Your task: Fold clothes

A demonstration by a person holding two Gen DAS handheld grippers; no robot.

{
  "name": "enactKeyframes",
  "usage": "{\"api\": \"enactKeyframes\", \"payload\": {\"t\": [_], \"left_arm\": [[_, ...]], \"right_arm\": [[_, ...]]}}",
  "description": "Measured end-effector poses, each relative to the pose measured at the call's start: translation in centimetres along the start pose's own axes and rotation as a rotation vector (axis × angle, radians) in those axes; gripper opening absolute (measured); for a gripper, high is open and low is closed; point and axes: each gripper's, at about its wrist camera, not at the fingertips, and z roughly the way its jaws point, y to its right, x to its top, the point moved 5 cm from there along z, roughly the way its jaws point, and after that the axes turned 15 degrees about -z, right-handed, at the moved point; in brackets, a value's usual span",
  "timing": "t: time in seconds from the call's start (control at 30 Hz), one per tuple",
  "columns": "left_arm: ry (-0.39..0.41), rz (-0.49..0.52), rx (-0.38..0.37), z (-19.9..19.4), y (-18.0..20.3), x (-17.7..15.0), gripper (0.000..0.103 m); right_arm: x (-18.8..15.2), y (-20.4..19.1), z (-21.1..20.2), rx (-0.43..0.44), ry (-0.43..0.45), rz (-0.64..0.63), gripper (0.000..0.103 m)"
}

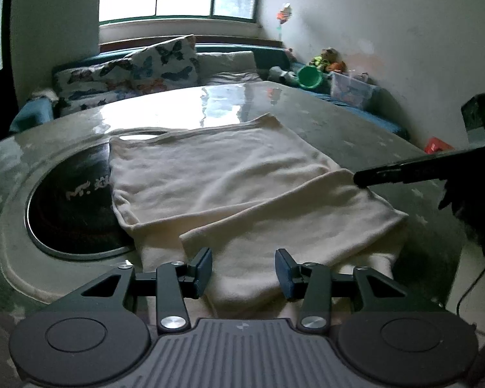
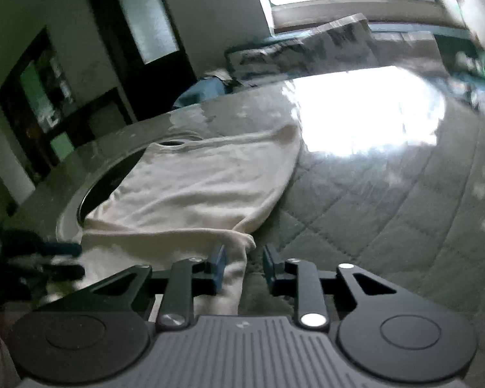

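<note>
A cream knit garment [image 1: 216,177] lies flat on the grey table, its near part folded over into a band [image 1: 291,220]. My left gripper [image 1: 243,266] is open just above the garment's near edge, holding nothing. My right gripper [image 2: 242,266] is open at the garment's near right corner [image 2: 239,242], which lies between the fingers. The garment [image 2: 194,187] stretches away from it. The right gripper also shows in the left wrist view [image 1: 404,169], its tip at the fold's far right edge.
A dark round inset [image 1: 74,200] in the table [image 1: 355,129] lies partly under the garment's left side. Butterfly pillows [image 1: 129,68], a green cup [image 1: 308,76] and a clear box [image 1: 350,89] stand beyond the table. A dark door [image 2: 145,32] is at left.
</note>
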Motion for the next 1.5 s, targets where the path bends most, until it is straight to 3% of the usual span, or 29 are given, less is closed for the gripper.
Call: {"api": "enactKeyframes", "payload": {"t": [0.07, 0.33, 0.6, 0.73, 0.83, 0.9, 1.2, 1.3, 1.37, 1.43, 1.5], "left_arm": [[0.008, 0.033, -0.012, -1.1, -0.1, -0.2, 0.047], [0.001, 0.233, -0.043, -5.2, 0.6, -2.7, 0.047], [-0.021, 0.436, 0.014, -3.6, 2.4, -5.5, 0.047], [0.016, 0.437, 0.005, -3.1, 2.8, -5.4, 0.045], [0.044, 0.445, 0.003, -2.8, 3.2, -5.2, 0.019], [0.062, 0.446, 0.007, -2.7, 3.4, -4.9, 0.01], [0.097, 0.211, -0.031, -1.9, 1.4, 0.0, 0.008], [0.093, 0.167, -0.042, -1.2, 0.9, 1.1, 0.008], [0.092, 0.163, -0.04, -0.9, 0.7, 1.3, 0.008], [0.095, 0.185, -0.053, -1.2, 0.8, 1.1, 0.009], [0.102, 0.218, -0.049, -1.9, 0.9, 0.5, 0.013]], "right_arm": [[0.1, -1.2, -1.1, 0.012, 0.005, -0.09, 0.026], [-1.1, -7.3, -4.2, 0.158, -0.041, -0.488, 0.044], [-2.0, -9.8, -2.5, 0.187, -0.097, -0.684, 0.048], [-2.3, -10.5, -2.1, 0.19, -0.101, -0.74, 0.052], [-2.5, -10.7, -2.1, 0.191, -0.098, -0.766, 0.056], [-2.7, -10.8, -2.1, 0.189, -0.096, -0.78, 0.056], [-2.8, -11.2, -1.6, 0.169, -0.044, -0.82, 0.056], [-2.6, -11.5, -1.1, 0.139, -0.014, -0.823, 0.051], [-2.3, -11.4, -0.8, 0.127, -0.001, -0.806, 0.041], [-2.0, -11.0, -0.5, 0.127, -0.003, -0.765, 0.02], [-1.6, -10.6, -0.5, 0.135, 0.001, -0.724, 0.015]]}}
